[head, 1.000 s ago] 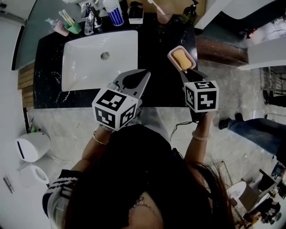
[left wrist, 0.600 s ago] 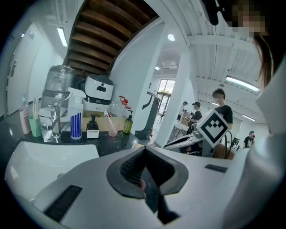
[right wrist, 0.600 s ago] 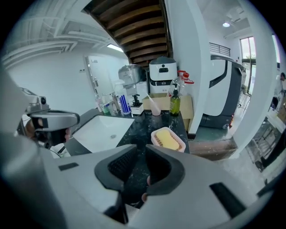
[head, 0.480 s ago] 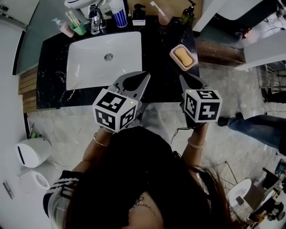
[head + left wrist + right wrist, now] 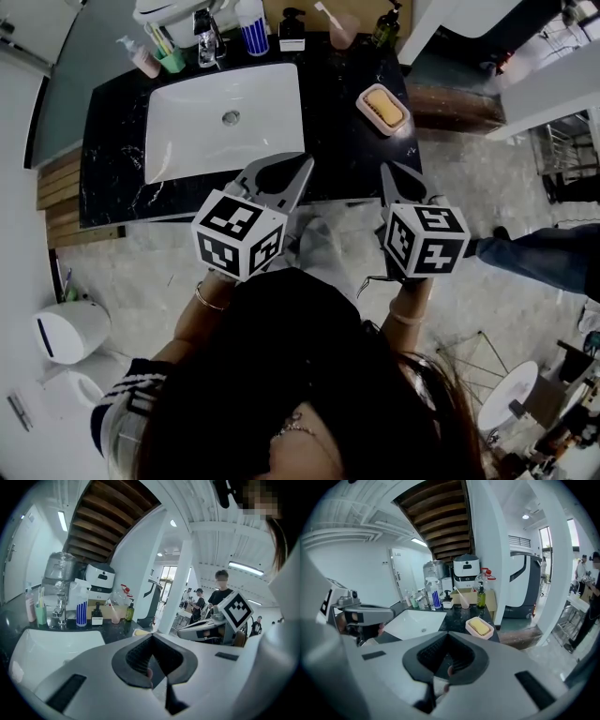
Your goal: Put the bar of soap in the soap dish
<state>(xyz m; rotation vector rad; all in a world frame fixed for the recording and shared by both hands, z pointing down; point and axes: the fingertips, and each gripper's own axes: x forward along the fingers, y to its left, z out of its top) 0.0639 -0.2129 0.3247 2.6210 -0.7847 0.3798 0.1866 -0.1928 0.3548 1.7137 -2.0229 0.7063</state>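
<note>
Head view: the person's dark hair (image 5: 309,375) fills the lower middle and hides the body and most of both arms; only a wrist shows behind each marker cube. The floor clutter at the lower right is cut off by the frame edge and too small to identify.

Left gripper (image 5: 298,165): jaws fully together, tips meeting, nothing between them, touching nothing. It is held above the front edge of the counter (image 5: 337,150).

Right gripper (image 5: 392,176): its jaws have just been closing and now stand together. Nothing is between them, and it is held clear of the counter.

The soap (image 5: 382,105) lies in the pink dish (image 5: 361,97) on the counter, right of the sink (image 5: 187,141) and well apart from both grippers.

Along the back of the counter stand a tap (image 5: 206,37), a striped bottle (image 5: 251,28), a dark pump bottle (image 5: 292,30), a cup (image 5: 344,32) and a green bottle (image 5: 387,26). The pump bottle carries a white label. No writing or brand can be read on any of them in any view.
</note>
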